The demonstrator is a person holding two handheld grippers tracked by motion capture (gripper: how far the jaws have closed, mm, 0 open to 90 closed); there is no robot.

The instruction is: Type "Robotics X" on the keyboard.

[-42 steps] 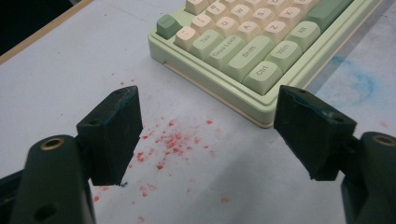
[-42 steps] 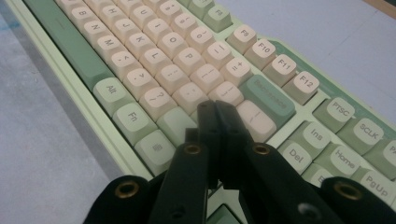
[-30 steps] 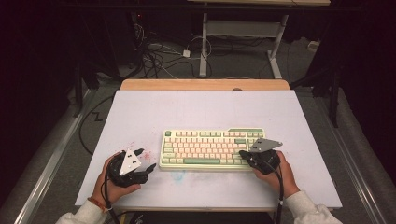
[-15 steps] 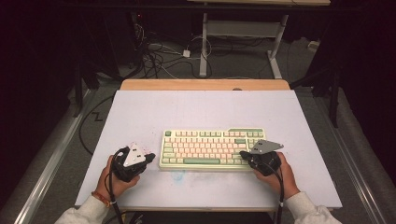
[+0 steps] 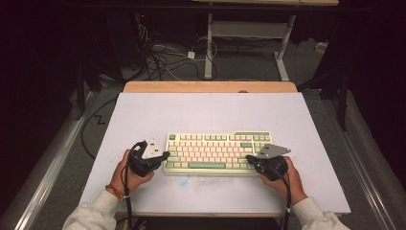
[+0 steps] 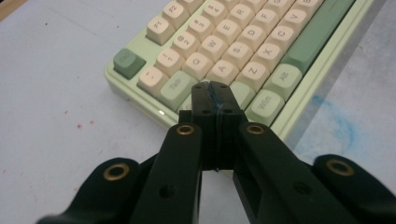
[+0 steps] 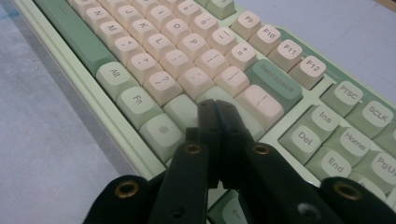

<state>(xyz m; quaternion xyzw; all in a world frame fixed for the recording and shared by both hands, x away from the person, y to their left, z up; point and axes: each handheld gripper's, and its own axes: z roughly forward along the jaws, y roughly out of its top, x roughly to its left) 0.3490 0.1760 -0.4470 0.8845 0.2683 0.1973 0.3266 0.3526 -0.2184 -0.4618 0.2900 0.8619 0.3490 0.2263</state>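
While both grippers sit at the keyboard's 2 ends, the scene reads as follows.

Edges: keyboard [image 5: 218, 153] lies low in the middle of the high view, its long side parallel to the mat's near edge; a bare strip of mat runs between that edge and the keyboard.
Open room: wide bare mat above the keyboard and at the frame's left and right of it.
Left gripper [image 6: 215, 93]: jaws pressed together with nothing between them, tips over the keyboard's lower left corner by the Tab key; the jaws have just been closing.
Right gripper [image 7: 215, 112]: jaws together, empty, tips over the keys below Backspace at the keyboard's right end.
Hands: left hand [image 5: 134, 170] and right hand [image 5: 280, 175] enter from the bottom of the high view, in pale sleeves.
Surface: pale lilac mat [image 5: 206, 112] on a wooden table [image 5: 210, 86], with a faint blue smear [image 6: 341, 123] just beside the keyboard's near edge.
Room: dark, grey floor.
Around: cables [image 5: 163, 57] and table legs [image 5: 209, 48] in the upper middle of the high view, well apart from the work.
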